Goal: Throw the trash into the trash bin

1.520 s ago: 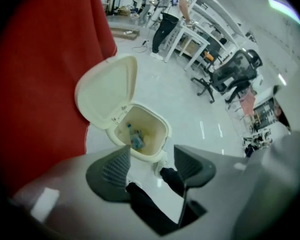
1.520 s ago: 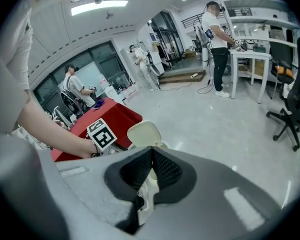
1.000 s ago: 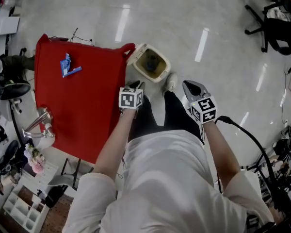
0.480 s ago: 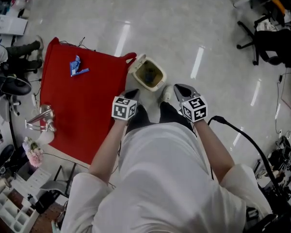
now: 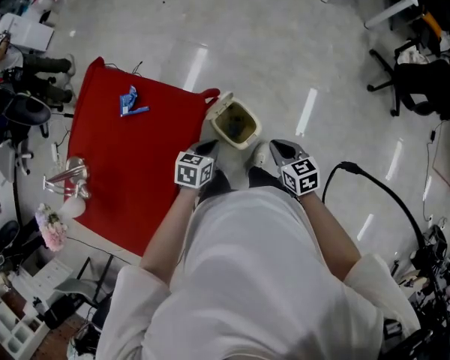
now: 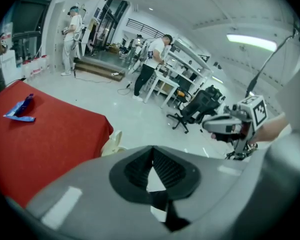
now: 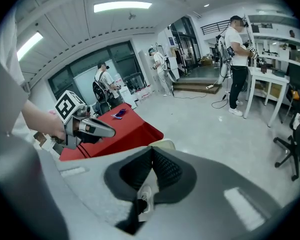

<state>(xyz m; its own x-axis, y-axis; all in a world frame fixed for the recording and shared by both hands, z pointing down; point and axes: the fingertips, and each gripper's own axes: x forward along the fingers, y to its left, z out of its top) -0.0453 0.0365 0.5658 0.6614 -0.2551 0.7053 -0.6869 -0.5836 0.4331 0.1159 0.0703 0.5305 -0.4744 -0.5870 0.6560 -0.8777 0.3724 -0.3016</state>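
Observation:
A blue wrapper (image 5: 133, 102) lies on the far part of the red-covered table (image 5: 127, 171); it also shows in the left gripper view (image 6: 21, 108) and the right gripper view (image 7: 119, 114). A cream trash bin (image 5: 235, 121) stands open on the floor at the table's corner, with something dark inside. My left gripper (image 5: 207, 148) hangs shut and empty just short of the bin, by the table edge. My right gripper (image 5: 276, 148) hangs to the bin's right, jaws together, nothing in them. Each gripper's own view, left (image 6: 151, 151) and right (image 7: 151, 151), shows its pads meeting.
A metal item (image 5: 66, 178) and pink flowers (image 5: 51, 235) sit at the table's near left. Office chairs (image 5: 424, 73) stand at the right, and a black cable (image 5: 375, 201) loops over the floor. People (image 7: 236, 59) stand at benches far off.
Both grippers have risen and drawn in toward my body. The blue wrapper and the bin have stayed where they were.

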